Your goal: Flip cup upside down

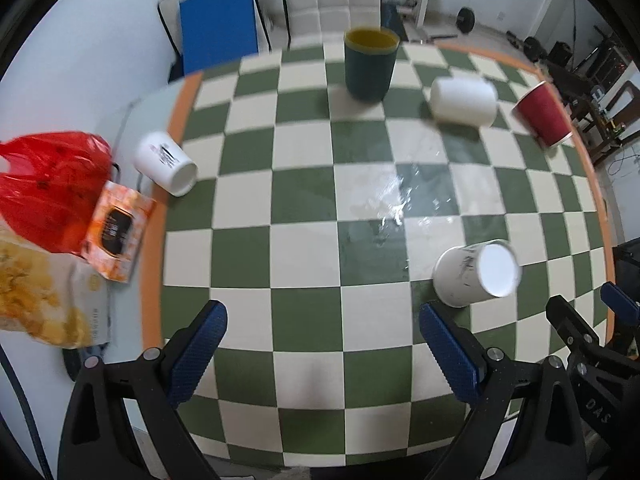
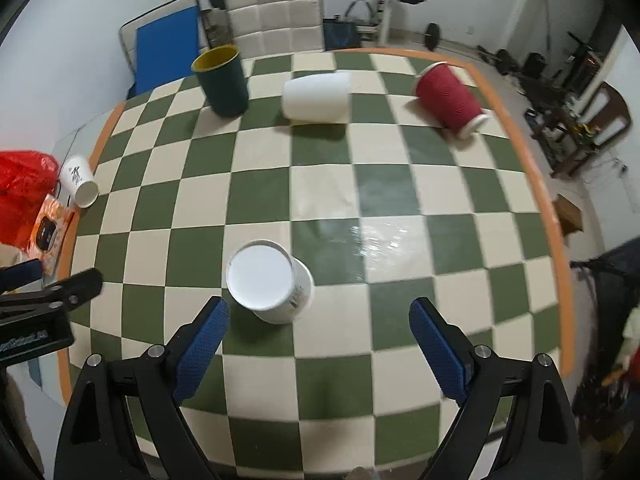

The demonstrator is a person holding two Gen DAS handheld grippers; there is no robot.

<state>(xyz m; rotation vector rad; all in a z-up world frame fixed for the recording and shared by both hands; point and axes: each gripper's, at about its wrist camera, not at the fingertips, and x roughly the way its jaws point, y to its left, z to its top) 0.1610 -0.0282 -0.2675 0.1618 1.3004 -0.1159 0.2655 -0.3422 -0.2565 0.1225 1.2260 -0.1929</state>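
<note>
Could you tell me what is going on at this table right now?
A person holds a gripper in each hand above a checkered table; both the left gripper and the right gripper are open and hold nothing. Five cups are out. The near white cup seems to stand upside down, just ahead of the right gripper. The green cup stands upright; the red cup looks upside down.

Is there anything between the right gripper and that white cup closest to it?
Nothing visible. The right gripper is open, and the near white cup sits just ahead of it toward its left finger, with only bare checkered cloth between.
</note>
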